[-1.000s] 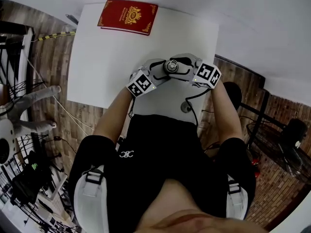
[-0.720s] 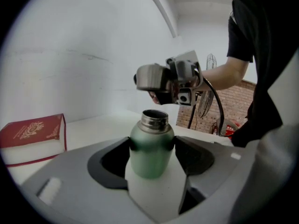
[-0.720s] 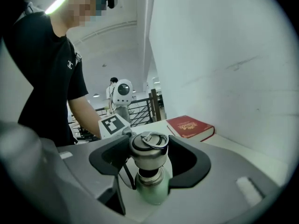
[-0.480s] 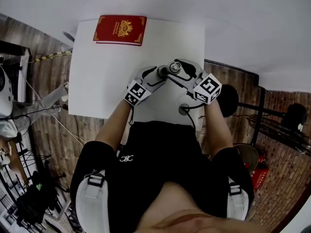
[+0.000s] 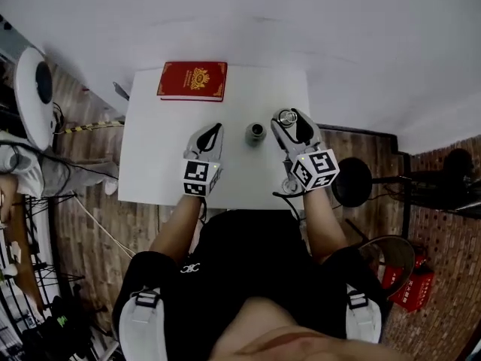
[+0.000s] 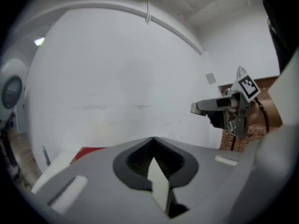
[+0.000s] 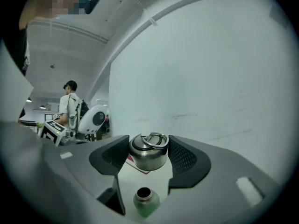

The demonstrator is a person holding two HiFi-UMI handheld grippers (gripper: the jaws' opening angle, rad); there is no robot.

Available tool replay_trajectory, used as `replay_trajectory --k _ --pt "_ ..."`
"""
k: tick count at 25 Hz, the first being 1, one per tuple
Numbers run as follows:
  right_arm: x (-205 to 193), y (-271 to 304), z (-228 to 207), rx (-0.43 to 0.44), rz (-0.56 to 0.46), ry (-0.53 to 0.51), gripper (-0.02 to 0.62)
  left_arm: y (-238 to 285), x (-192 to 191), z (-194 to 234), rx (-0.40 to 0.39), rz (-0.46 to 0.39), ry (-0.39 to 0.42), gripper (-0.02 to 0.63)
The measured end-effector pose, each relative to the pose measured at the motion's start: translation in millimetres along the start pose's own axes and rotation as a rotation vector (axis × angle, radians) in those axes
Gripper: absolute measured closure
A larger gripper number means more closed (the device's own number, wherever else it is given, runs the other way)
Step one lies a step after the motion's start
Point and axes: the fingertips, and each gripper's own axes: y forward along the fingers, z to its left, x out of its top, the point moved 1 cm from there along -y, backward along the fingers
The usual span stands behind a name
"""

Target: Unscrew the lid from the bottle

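The green bottle (image 5: pixel 255 134) stands upright on the white table (image 5: pixel 150 164) with its mouth open, and shows from above in the right gripper view (image 7: pixel 143 200). My right gripper (image 5: pixel 286 119) is shut on the steel lid (image 5: pixel 285 116), just right of the bottle. In its own view the right gripper (image 7: pixel 148 146) holds the lid (image 7: pixel 149 155), ring on top, between both pads above the bottle's mouth. My left gripper (image 5: pixel 216 129) is left of the bottle, apart from it. Its jaws have just closed with nothing between them; in its own view the left gripper's (image 6: pixel 153 140) tips meet.
A red book (image 5: pixel 192 80) lies at the table's far edge. A dark round stool (image 5: pixel 352 180) stands right of the table and a white round machine (image 5: pixel 34 89) to its left. A person (image 7: pixel 71 104) stands far off in the room.
Both grippers were together on the bottle close to the person's body. Now the bottle stands alone on the table, the left gripper has let go and shut, and the right has drawn the lid away.
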Motion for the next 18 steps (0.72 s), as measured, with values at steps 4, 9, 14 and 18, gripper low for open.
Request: replay_trajectory --k 4,9,14,18 --pt "16.5 -8.2 -6.9 -0.152 -0.04 0.021 0.33 -26.6 37.8 22.5 0.13 -0.006 -0.017 0.552" --pt "20.6 -11.3 4.9 -0.17 -0.044 0.015 0.33 -47.9 53.9 31.4 0.177 -0.028 -0.068 0.552" --pt "27.3 -17.1 12.4 -0.173 -0.046 0.001 0.33 -57.2 61.9 25.5 0.171 -0.032 -0.051 0.552" --pt "25.7 -23.6 8.5 -0.19 -0.049 0.014 0.33 -55.6 64.2 20.6 0.16 -0.036 -0.066 0.552"
